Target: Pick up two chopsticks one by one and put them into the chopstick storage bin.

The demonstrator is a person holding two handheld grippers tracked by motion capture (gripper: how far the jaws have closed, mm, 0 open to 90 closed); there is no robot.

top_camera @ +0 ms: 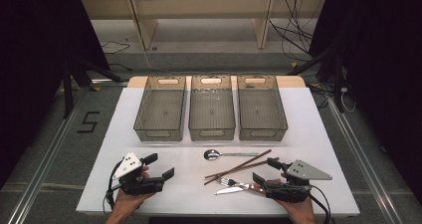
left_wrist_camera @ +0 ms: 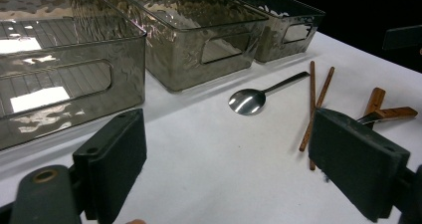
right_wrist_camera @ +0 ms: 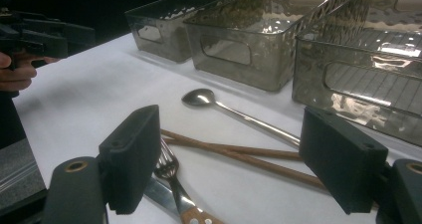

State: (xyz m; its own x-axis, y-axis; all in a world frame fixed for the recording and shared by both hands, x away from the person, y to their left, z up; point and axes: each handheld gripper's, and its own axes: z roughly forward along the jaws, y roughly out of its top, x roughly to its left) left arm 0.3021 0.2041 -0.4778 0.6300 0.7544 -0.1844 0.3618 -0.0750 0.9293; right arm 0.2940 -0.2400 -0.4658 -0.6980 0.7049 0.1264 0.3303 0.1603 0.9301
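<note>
Fork (right_wrist_camera: 171, 176) and knife (top_camera: 234, 187), wooden-handled, crossed on the white table (top_camera: 179, 194) between and just under the right claw's (top_camera: 265, 170) wide-open, empty jaws. Chopsticks (top_camera: 238, 167), pair, just beyond; spoon (top_camera: 219, 155) behind them; all loose. Three smoky plastic bins (top_camera: 211, 107), empty, in a row at the far side. Left claw (top_camera: 159, 167): open, empty, well apart. Handling advice: lower the right claw over one handle only, clear of the crossing, and close squarely to avoid dragging its neighbour.
</note>
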